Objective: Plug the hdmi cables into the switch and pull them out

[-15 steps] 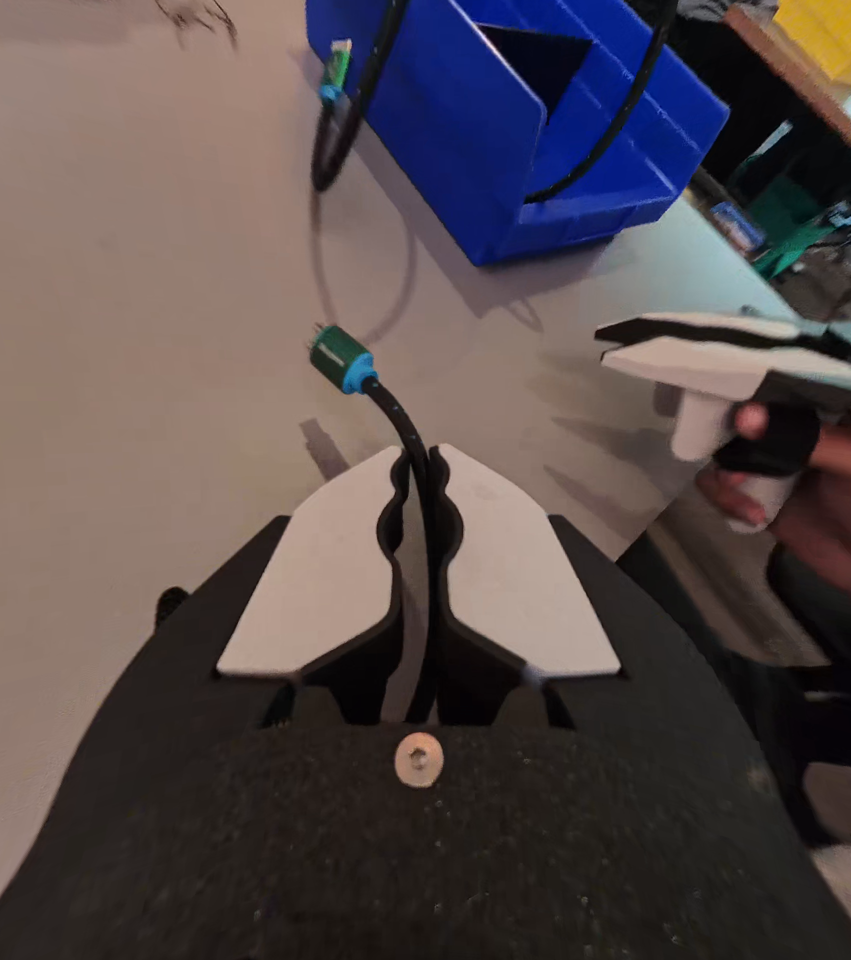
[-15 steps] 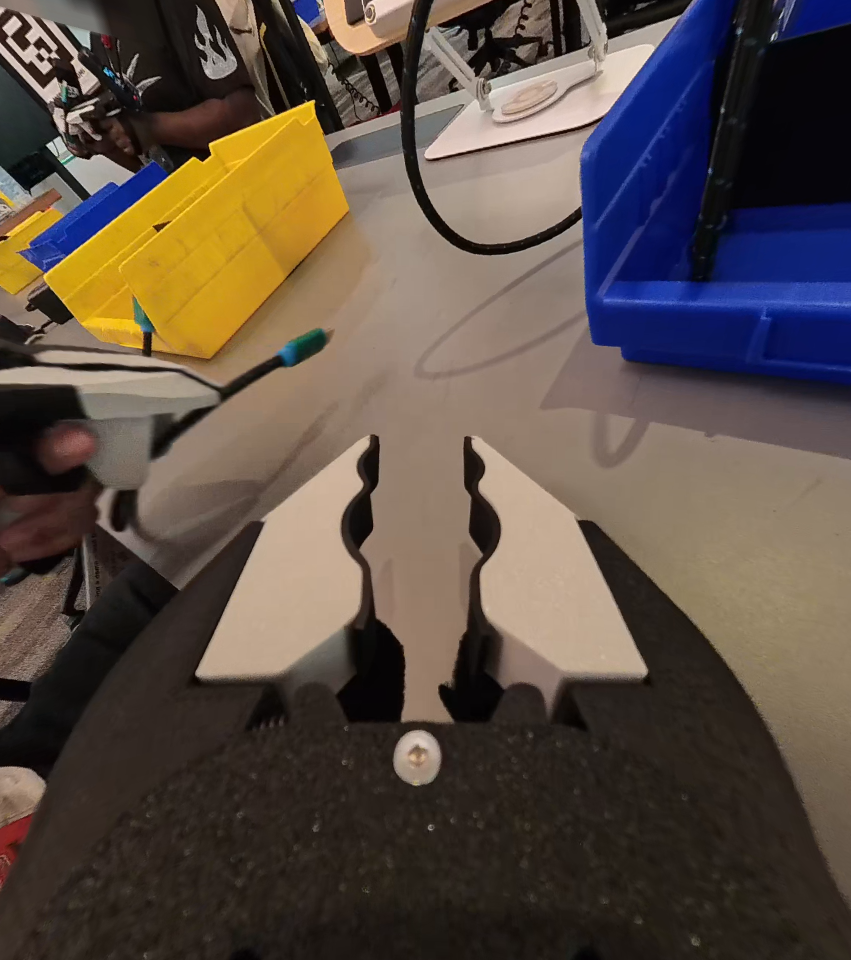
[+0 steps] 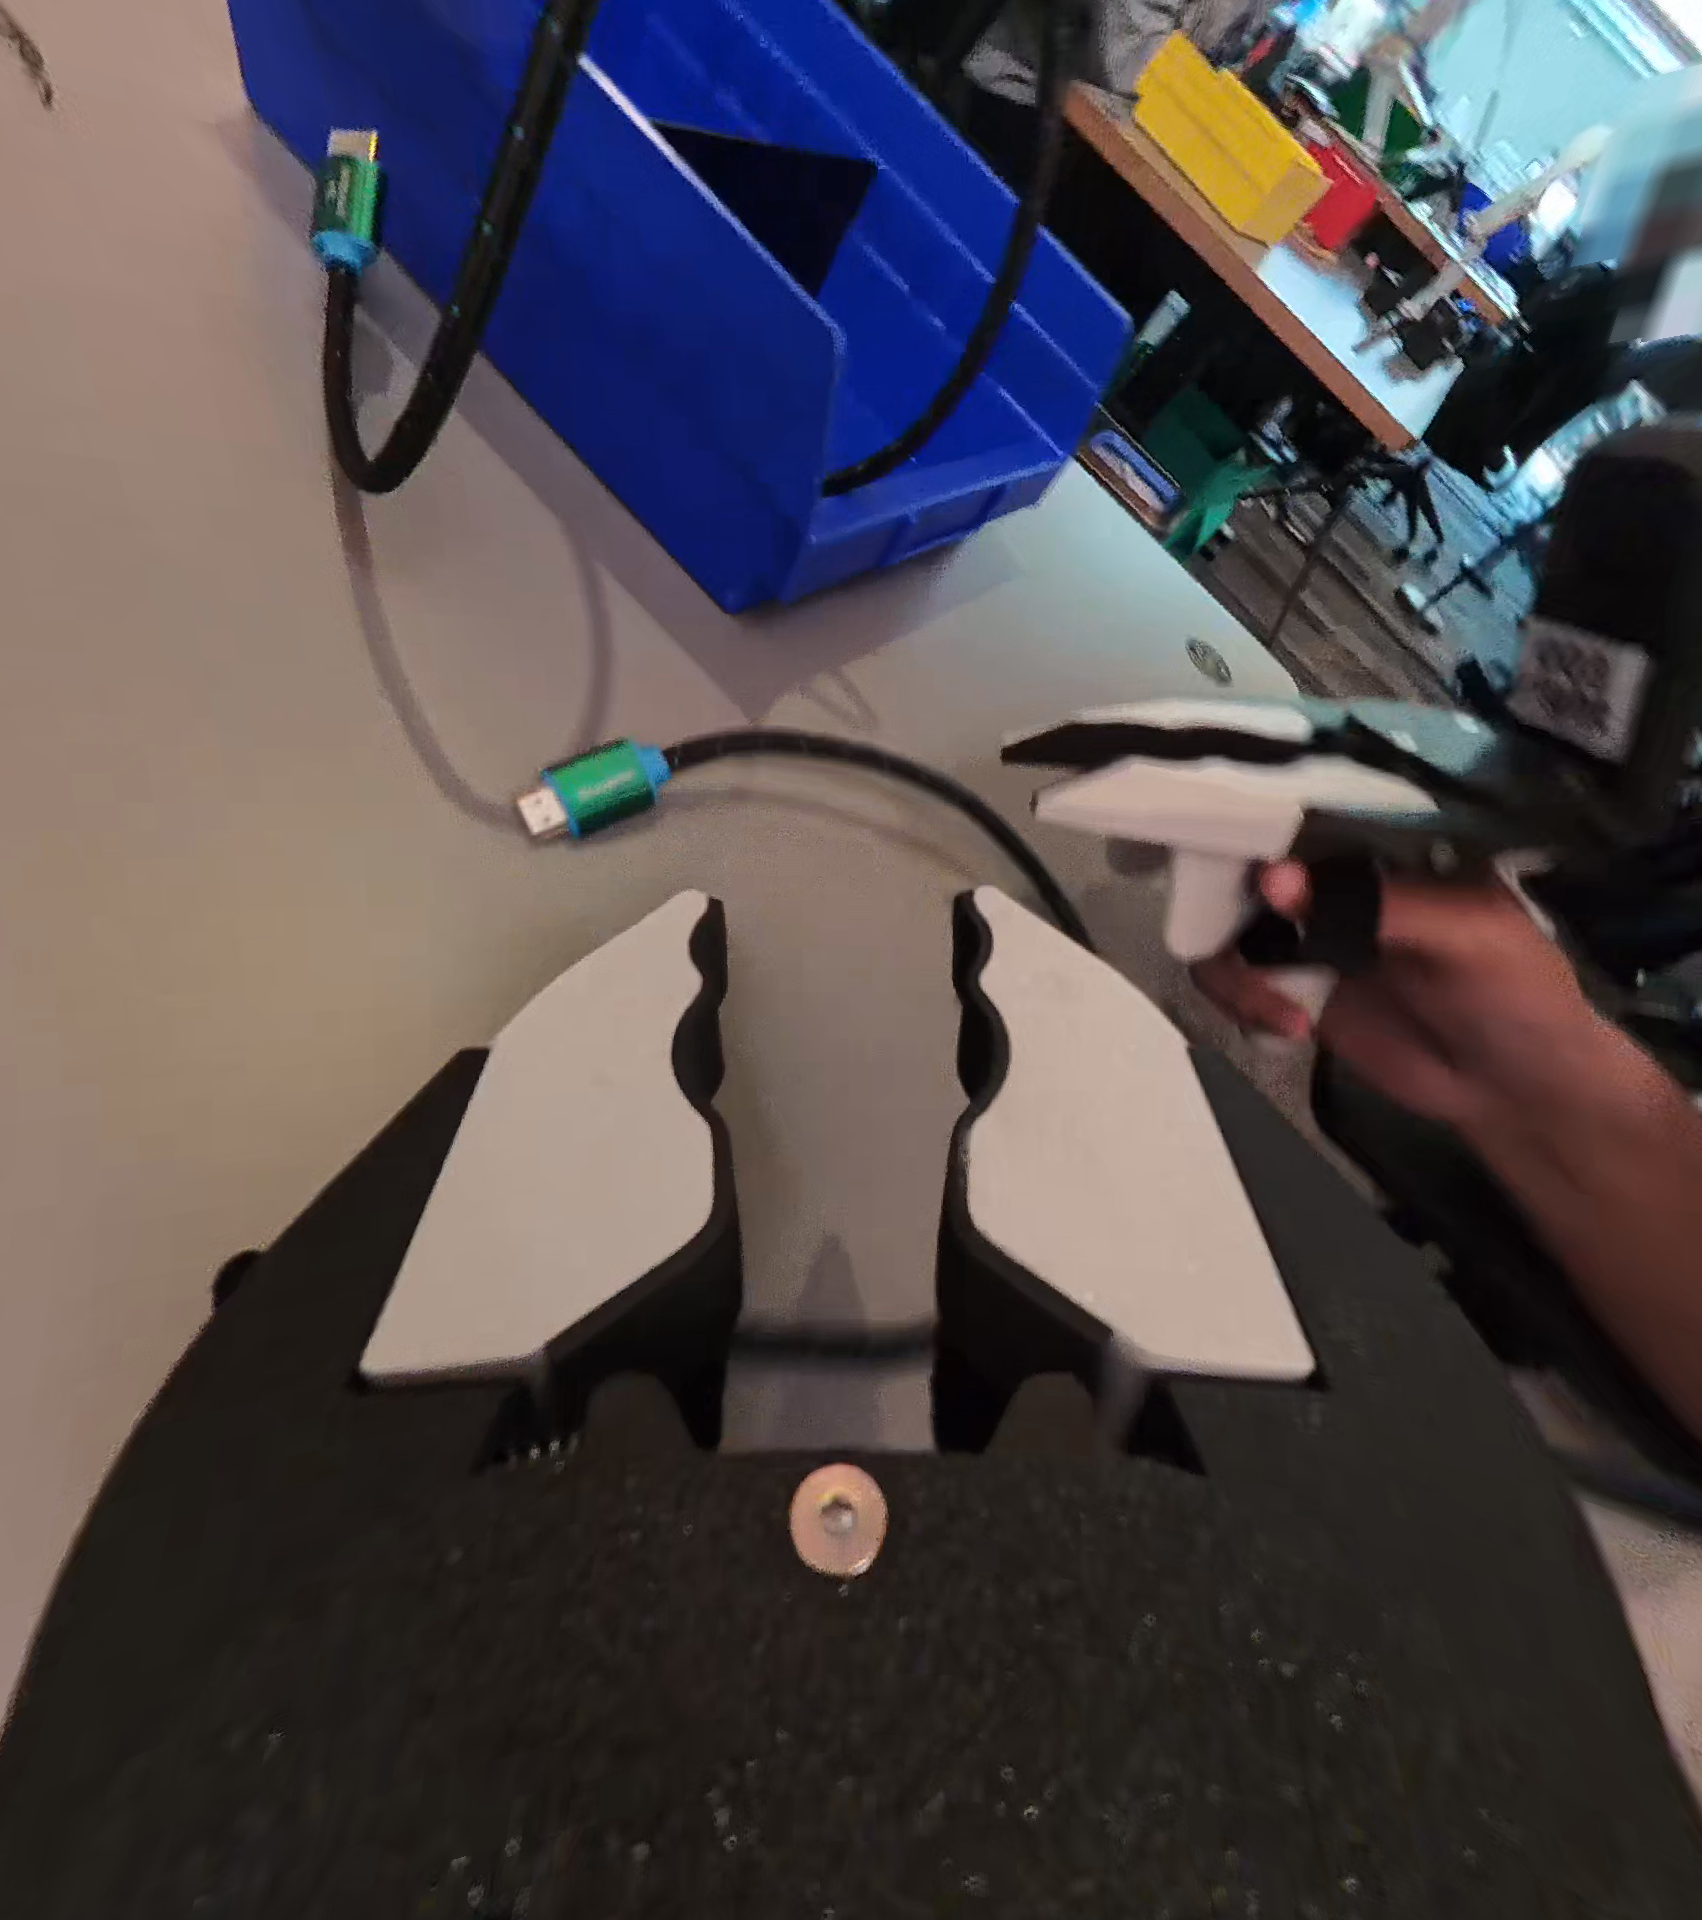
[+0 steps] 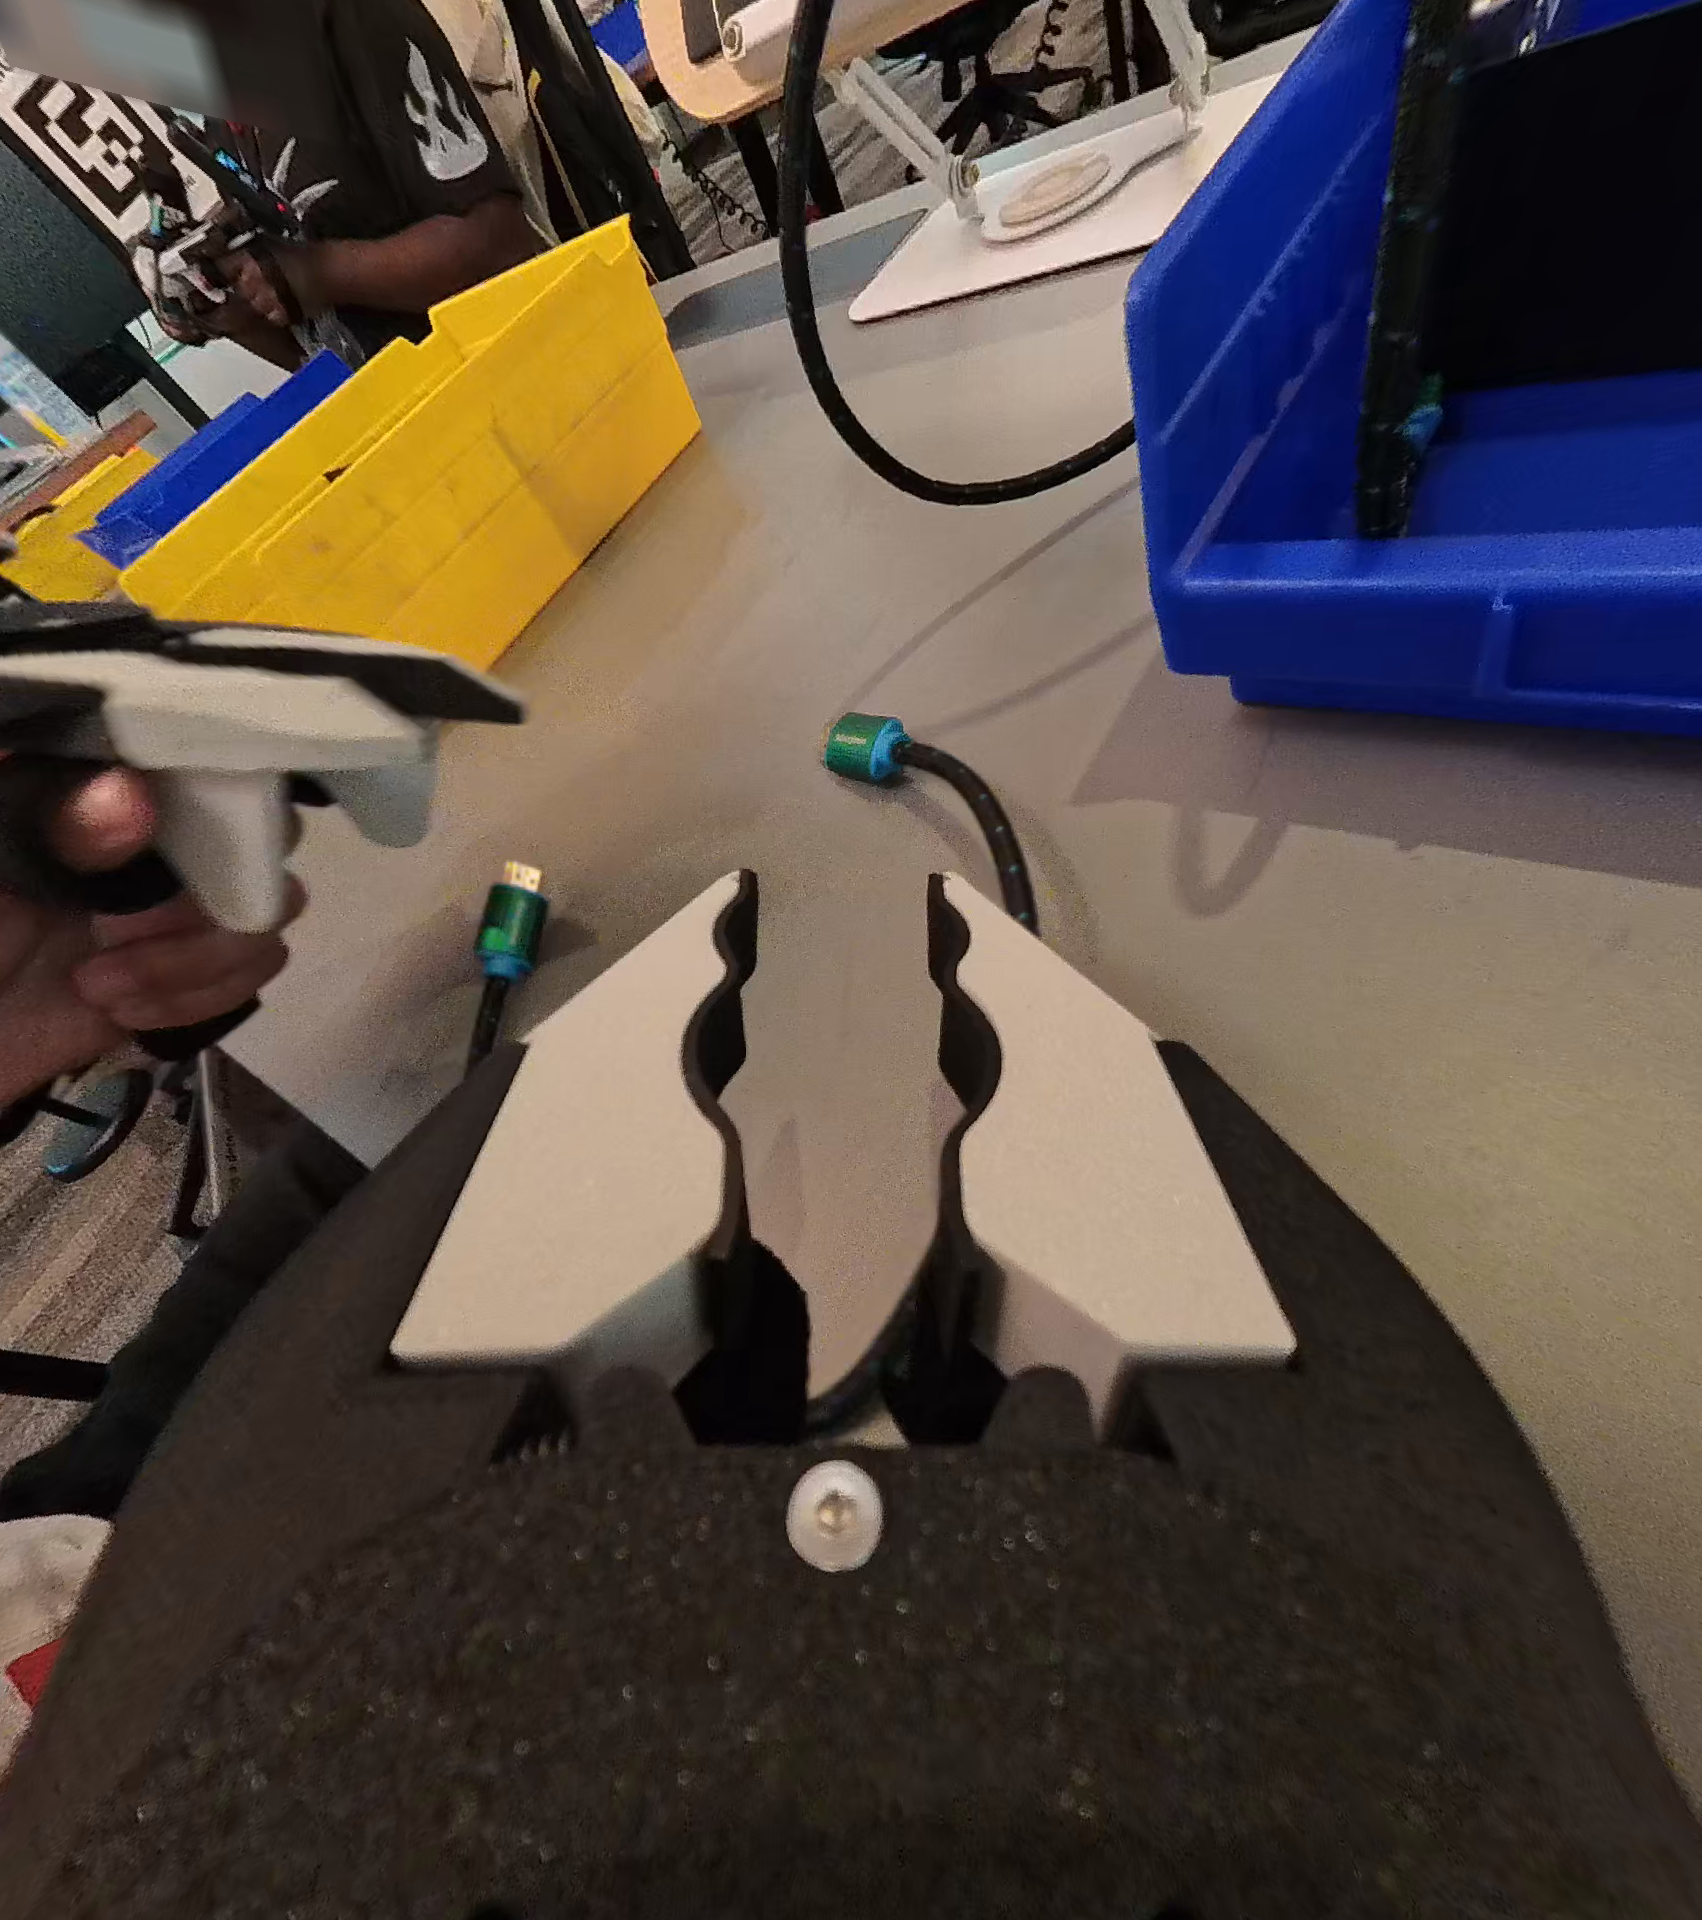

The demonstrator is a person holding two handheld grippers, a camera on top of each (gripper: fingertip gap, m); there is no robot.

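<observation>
The left gripper point(image 3: 836, 914) stands with its fingers spread wide and nothing between the tips; only a stretch of black braided cable point(image 3: 831, 1342) crosses the table low in the gap, close to the body, touched by neither finger. Just above the tips, at the centre of the left wrist view, lies a green HDMI plug point(image 3: 603, 792), its metal end pointing to the left of the frame and its cable arching right and down behind the right finger. It looks set down loose on the grey table point(image 3: 99, 727), within easy reach for a fresh grasp.

The right gripper point(image 4: 842, 883) is likewise open and empty, hovering over bare table. In its view the same sort of green plug point(image 4: 862, 746) sits just above the tips, and a second plug point(image 4: 511, 920) lies left of centre, near the table's front edge (a nudge that way could tip it off).

Further out, the blue bin point(image 3: 722, 343) fills the upper middle of the left view, cables draped over its walls and another plug point(image 3: 348, 213) beside its left wall. A yellow bin point(image 4: 431, 478) closes the upper left of the right view. No switch is visible, so I judge plugging in has yet to be set up. Open table lies between the bins.
</observation>
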